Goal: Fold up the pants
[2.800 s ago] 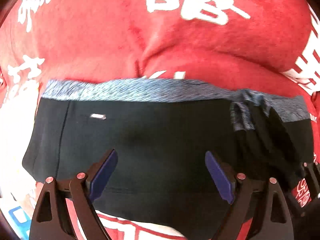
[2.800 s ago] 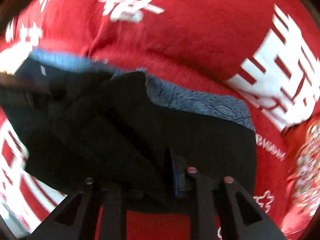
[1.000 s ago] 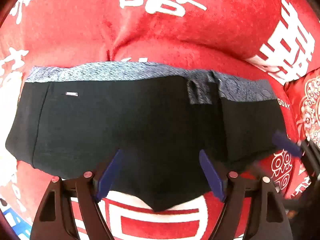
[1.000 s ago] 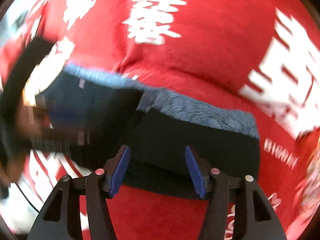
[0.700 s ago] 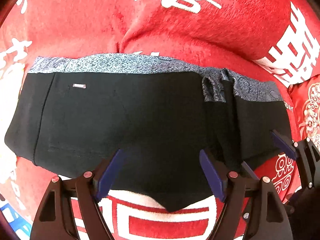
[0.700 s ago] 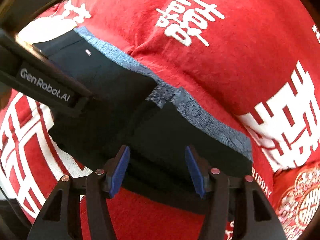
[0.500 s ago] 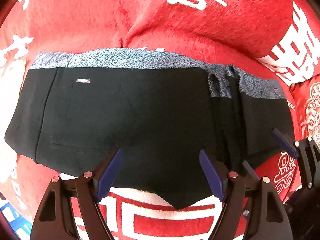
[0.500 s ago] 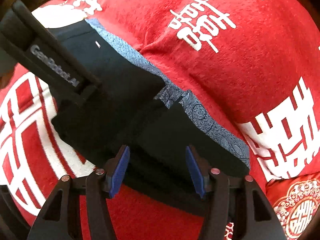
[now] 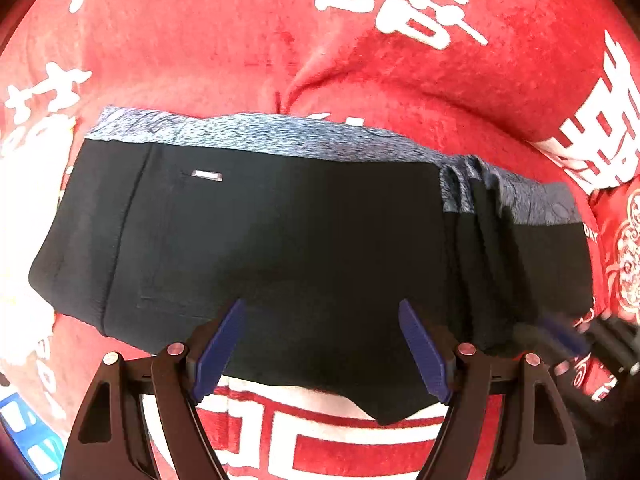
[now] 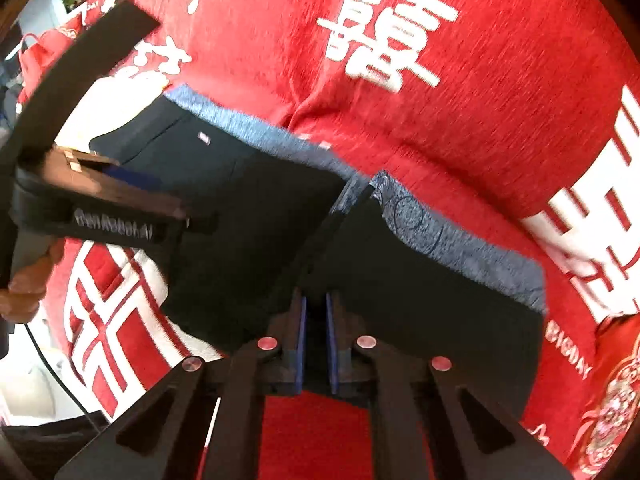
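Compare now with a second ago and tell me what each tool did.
The right tool was open over the black pants; its jaws are closing on the near hem. The left tool stayed open above them. The pants stayed flat on the red blanket.

On my feed the pants point(image 9: 288, 248) were plain black, with a waistband point(image 9: 256, 136) in a mottled blue-grey heather print and faint circle outlines toward one end. There was a tiny silvery-white tag point(image 9: 206, 175) on the black part. Underneath was a bright red blanket point(image 9: 200, 40) with big white Chinese characters all over it, plus a chunky white-and-red blocky motif near the bottom edge. Off to the side sat a red cushion point(image 10: 612, 400) with a white ornamental round pattern. My left gripper point(image 9: 320, 344) was black with dark blue pads point(image 9: 218, 344) and small pinkish rivets, and the right gripper point(image 10: 316, 340) had the same colours.
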Motion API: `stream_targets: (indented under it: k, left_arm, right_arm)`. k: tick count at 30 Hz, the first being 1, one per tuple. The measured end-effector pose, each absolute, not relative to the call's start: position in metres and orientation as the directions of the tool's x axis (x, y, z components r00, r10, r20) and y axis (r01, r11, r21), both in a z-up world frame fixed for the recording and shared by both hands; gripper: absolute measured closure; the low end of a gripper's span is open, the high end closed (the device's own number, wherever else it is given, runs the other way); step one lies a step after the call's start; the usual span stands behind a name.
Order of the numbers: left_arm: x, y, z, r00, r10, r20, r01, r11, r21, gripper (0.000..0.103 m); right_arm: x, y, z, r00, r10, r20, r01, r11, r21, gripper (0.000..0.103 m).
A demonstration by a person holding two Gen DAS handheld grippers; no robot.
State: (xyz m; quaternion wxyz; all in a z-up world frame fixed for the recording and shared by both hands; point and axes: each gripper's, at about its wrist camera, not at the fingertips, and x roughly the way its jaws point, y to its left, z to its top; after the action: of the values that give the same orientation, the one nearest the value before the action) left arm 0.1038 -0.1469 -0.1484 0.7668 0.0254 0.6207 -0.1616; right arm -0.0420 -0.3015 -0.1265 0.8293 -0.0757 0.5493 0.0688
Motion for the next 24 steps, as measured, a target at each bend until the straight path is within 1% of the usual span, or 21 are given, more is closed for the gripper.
stream_targets:
  k: [4, 7, 9, 11, 12, 15, 17, 19, 22, 24]
  left_arm:
    - [0.107, -0.146, -0.150, 0.154, -0.184, -0.971, 0.270, 0.953, -0.138, 0.024]
    - [0.106, -0.152, -0.150, 0.143, -0.174, -0.974, 0.280, 0.951, -0.129, 0.024]
    - [0.105, -0.162, -0.144, 0.146, -0.173, -0.974, 0.296, 0.947, -0.124, 0.024]
    - [0.107, -0.179, -0.133, 0.155, -0.197, -0.968, 0.321, 0.937, -0.139, 0.024]
    - [0.107, -0.187, -0.128, 0.159, -0.211, -0.965, 0.333, 0.931, -0.149, 0.024]
    - [0.110, -0.225, -0.115, 0.179, -0.258, -0.949, 0.394, 0.903, -0.172, 0.024]
    - [0.111, -0.257, -0.113, 0.177, -0.280, -0.944, 0.439, 0.880, -0.179, 0.024]
    - [0.112, -0.280, -0.116, 0.173, -0.295, -0.940, 0.464, 0.866, -0.187, 0.024]
    - [0.113, -0.308, -0.128, 0.158, -0.296, -0.942, 0.479, 0.857, -0.190, 0.024]
    - [0.118, -0.316, -0.139, 0.152, -0.285, -0.946, 0.473, 0.862, -0.184, 0.024]
  right_arm:
    - [-0.045, -0.294, -0.153, 0.337, 0.031, -0.941, -0.188, 0.981, -0.035, 0.093]
    - [-0.050, -0.294, -0.151, 0.355, 0.035, -0.934, -0.182, 0.983, -0.032, 0.088]
    - [-0.054, -0.301, -0.141, 0.352, 0.068, -0.933, -0.178, 0.984, 0.005, 0.079]
    - [-0.057, -0.319, -0.124, 0.363, 0.138, -0.922, -0.140, 0.986, 0.092, 0.072]
    - [-0.060, -0.337, -0.113, 0.388, 0.149, -0.910, -0.084, 0.988, 0.126, 0.072]
    - [-0.059, -0.396, -0.096, 0.430, 0.091, -0.898, 0.123, 0.980, 0.158, 0.072]
    - [-0.055, -0.449, -0.098, 0.421, 0.046, -0.906, 0.289, 0.940, 0.182, 0.072]
    - [-0.050, -0.504, -0.111, 0.396, 0.045, -0.917, 0.430, 0.873, 0.229, 0.072]
    - [-0.045, -0.551, -0.128, 0.390, 0.074, -0.918, 0.500, 0.820, 0.279, 0.068]
    - [-0.043, -0.573, -0.143, 0.405, 0.165, -0.899, 0.501, 0.783, 0.369, 0.064]
